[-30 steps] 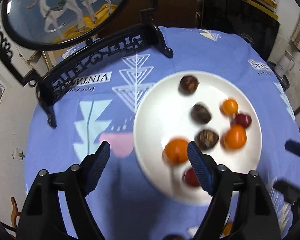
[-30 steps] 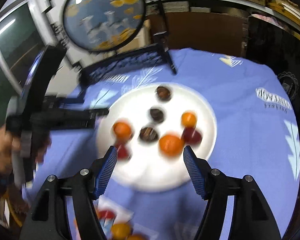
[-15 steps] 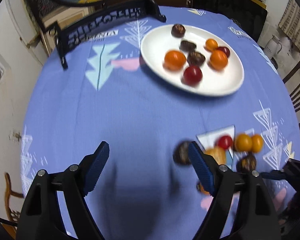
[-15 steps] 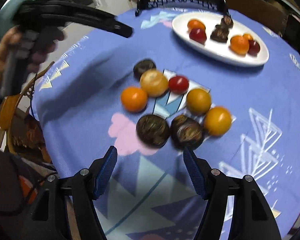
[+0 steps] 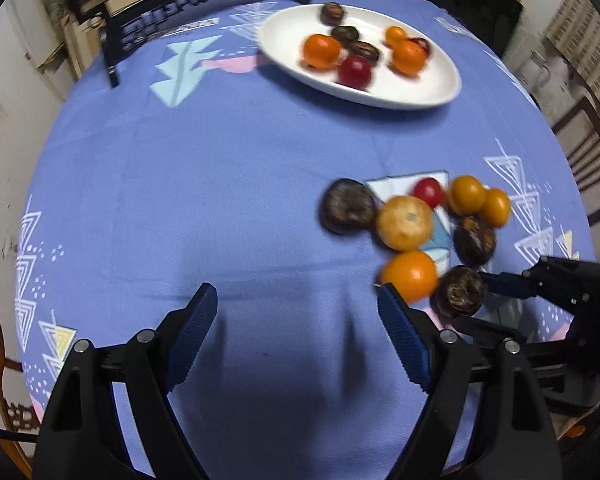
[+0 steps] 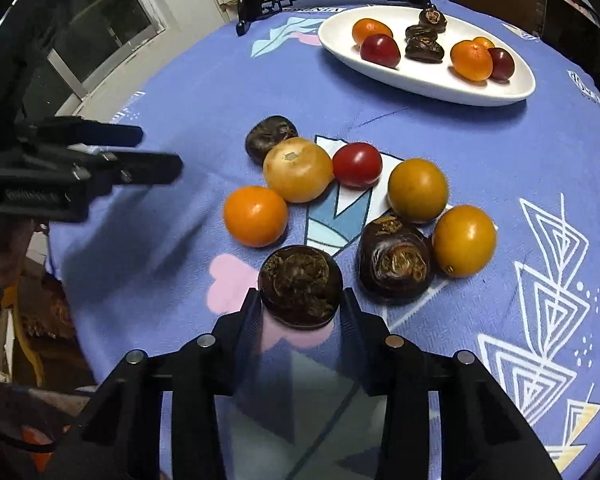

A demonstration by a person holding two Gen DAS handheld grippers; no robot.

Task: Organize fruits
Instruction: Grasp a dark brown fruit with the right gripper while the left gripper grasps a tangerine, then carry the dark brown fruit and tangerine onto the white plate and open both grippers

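Dark brown and wrinkled, the nearest round fruit (image 6: 301,286) sits on the blue tablecloth (image 6: 180,92) at the near edge of a loose cluster, and the right gripper (image 6: 300,304) has just been closing, its pads now pressing the fruit's two sides. Just beyond lie an orange tangerine (image 6: 256,216), a second dark fruit (image 6: 396,266), yellow-orange fruits and a red tomato (image 6: 357,165). Farther back a white oval plate (image 6: 432,80) holds more fruit. The left gripper (image 5: 296,344) hovers over bare cloth left of the cluster, jaws wide with nothing between them.
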